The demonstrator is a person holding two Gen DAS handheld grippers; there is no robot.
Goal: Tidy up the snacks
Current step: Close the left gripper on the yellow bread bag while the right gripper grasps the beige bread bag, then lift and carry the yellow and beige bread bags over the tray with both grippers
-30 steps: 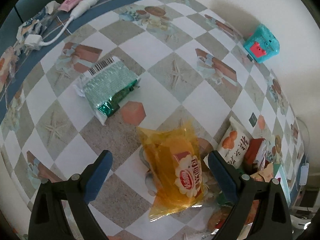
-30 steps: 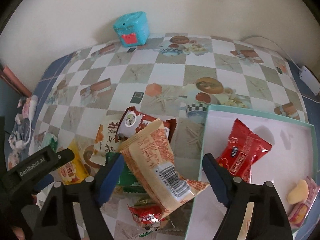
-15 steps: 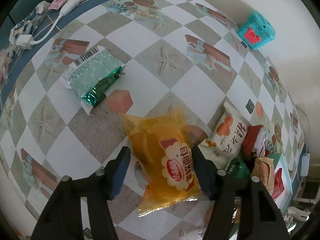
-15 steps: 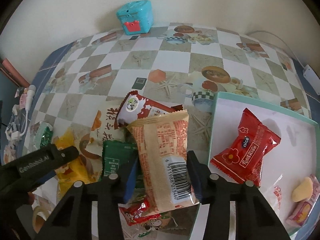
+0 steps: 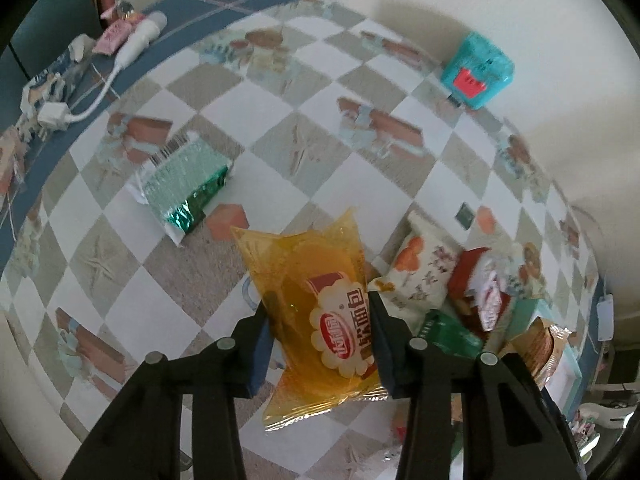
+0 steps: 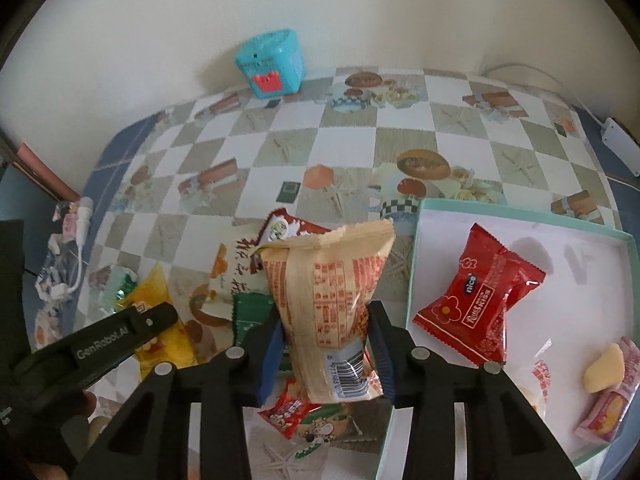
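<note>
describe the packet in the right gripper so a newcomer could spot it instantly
Find the teal-rimmed box at the right of the checked table. Just left of its rim, the right gripper pinches a tan packet. Unlike the red and green packets nearby, it is pale tan with orange print and a barcode at its lower end.

The table [image 5: 248, 104] lies open toward the wall; the snack pile [image 6: 240, 276] crowds the space beside the tray [image 6: 416, 256], whose middle is bare.
</note>
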